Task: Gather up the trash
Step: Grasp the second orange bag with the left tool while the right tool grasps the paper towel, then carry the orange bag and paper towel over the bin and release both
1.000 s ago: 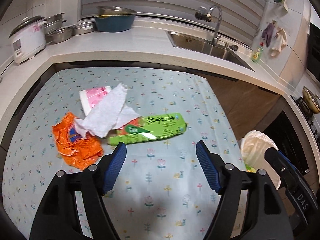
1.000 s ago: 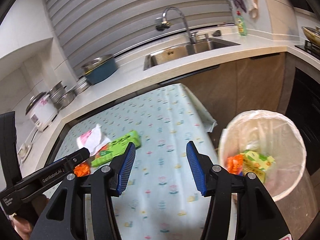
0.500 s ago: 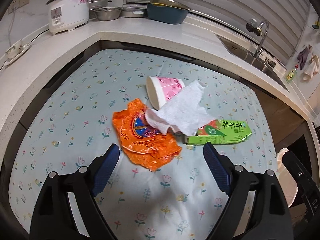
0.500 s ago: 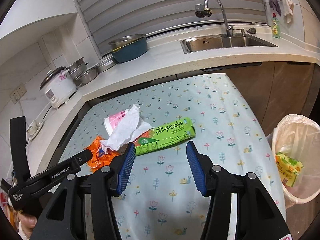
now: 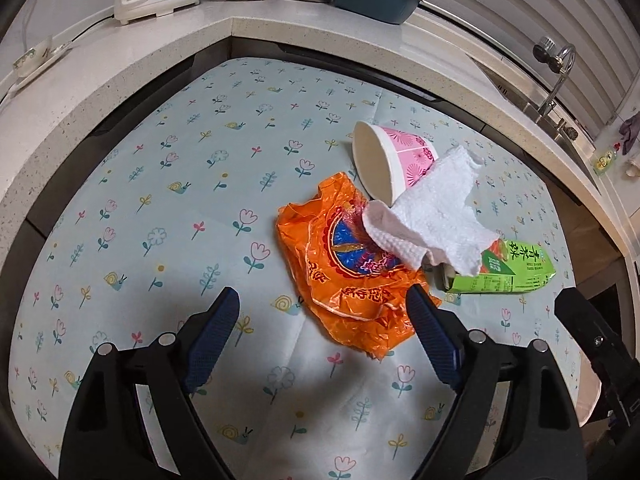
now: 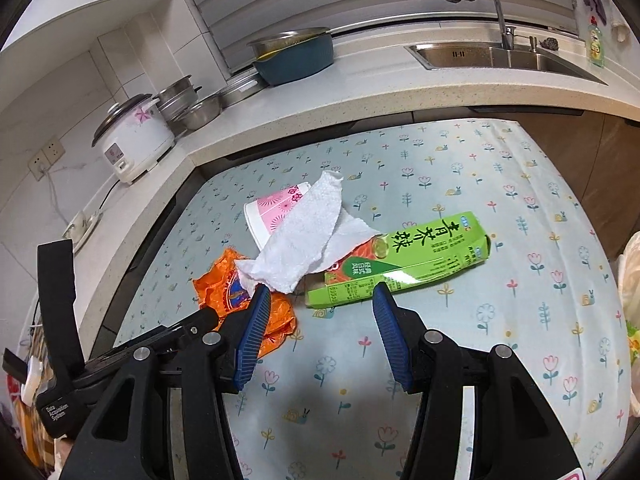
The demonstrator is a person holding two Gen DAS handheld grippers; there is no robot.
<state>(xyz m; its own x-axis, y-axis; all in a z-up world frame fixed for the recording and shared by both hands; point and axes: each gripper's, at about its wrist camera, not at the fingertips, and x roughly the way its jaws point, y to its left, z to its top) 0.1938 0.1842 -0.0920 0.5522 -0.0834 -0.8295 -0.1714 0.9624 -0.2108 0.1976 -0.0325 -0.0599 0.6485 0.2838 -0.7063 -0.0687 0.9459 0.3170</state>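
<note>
Both sets of jaws released, nothing clamped. Left gripper (image 5: 322, 328) has just been spreading wider; nothing sits between its blue pads, and the crumpled orange plastic wrapper (image 5: 352, 276) lies just ahead, its near edge by the right-hand pad. Right gripper (image 6: 320, 322) is parted to a medium gap and hovers over the near end of the flattened green drink carton (image 6: 404, 260), no contact visible.

Trash sits clustered mid-table on the pale blue flower-print tablecloth (image 5: 160, 208): pink-and-white paper cup (image 5: 390, 162) tipped on its side, mouth facing the left camera; white crumpled paper towel (image 5: 432, 220) draped over the cup's side, the wrapper's far edge and the carton's near end. Carton lies flat to the right of the wrapper.

White bag-lined bin (image 6: 630, 280) shows at the right edge of the right wrist view, off the table. Counter behind holds a white rice cooker (image 6: 132, 140), steel bowls (image 6: 192, 104), a dark teal basin (image 6: 296, 56), sink (image 6: 500, 58) with faucet.
</note>
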